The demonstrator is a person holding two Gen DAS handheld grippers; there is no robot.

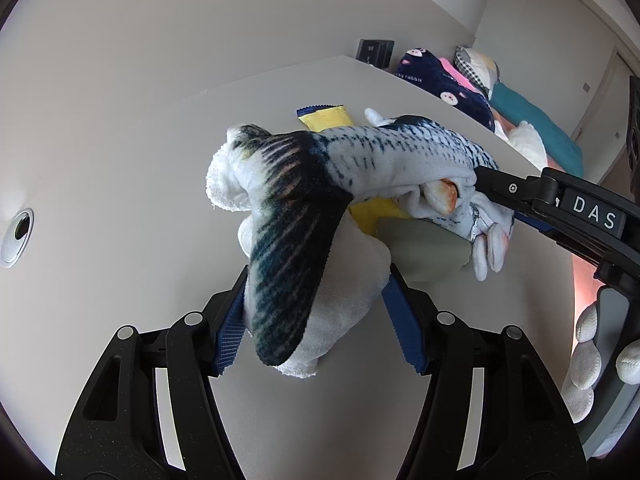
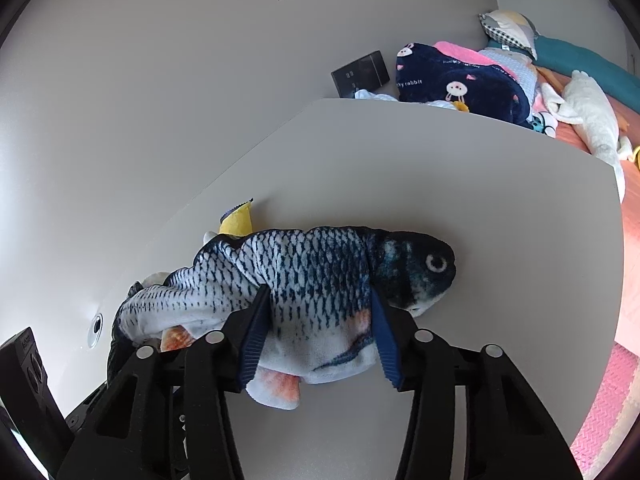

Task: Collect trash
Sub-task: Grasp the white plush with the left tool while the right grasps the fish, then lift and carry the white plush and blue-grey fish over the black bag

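Note:
A grey-blue plush fish (image 2: 320, 276) with orange fins hangs just above the pale table (image 2: 440, 184). My right gripper (image 2: 320, 336) is shut on the fish's belly, with both blue pads pressed into the fabric. In the left wrist view, my left gripper (image 1: 316, 324) is shut on the dark striped tail (image 1: 296, 240), which folds down between its pads. A yellow wrapper (image 1: 326, 116) with a blue serrated edge lies on the table, mostly hidden beneath the fish. One corner of this wrapper (image 2: 237, 222) shows behind the fish's back.
A gloved hand (image 1: 592, 344) grips the right tool's handle. A round cable hole (image 1: 18, 236) is at the table's left edge. Beyond the far edge are a bed with a navy rabbit blanket (image 2: 452, 80), pillows and a white plush (image 2: 592, 112), and a black box (image 2: 360, 70).

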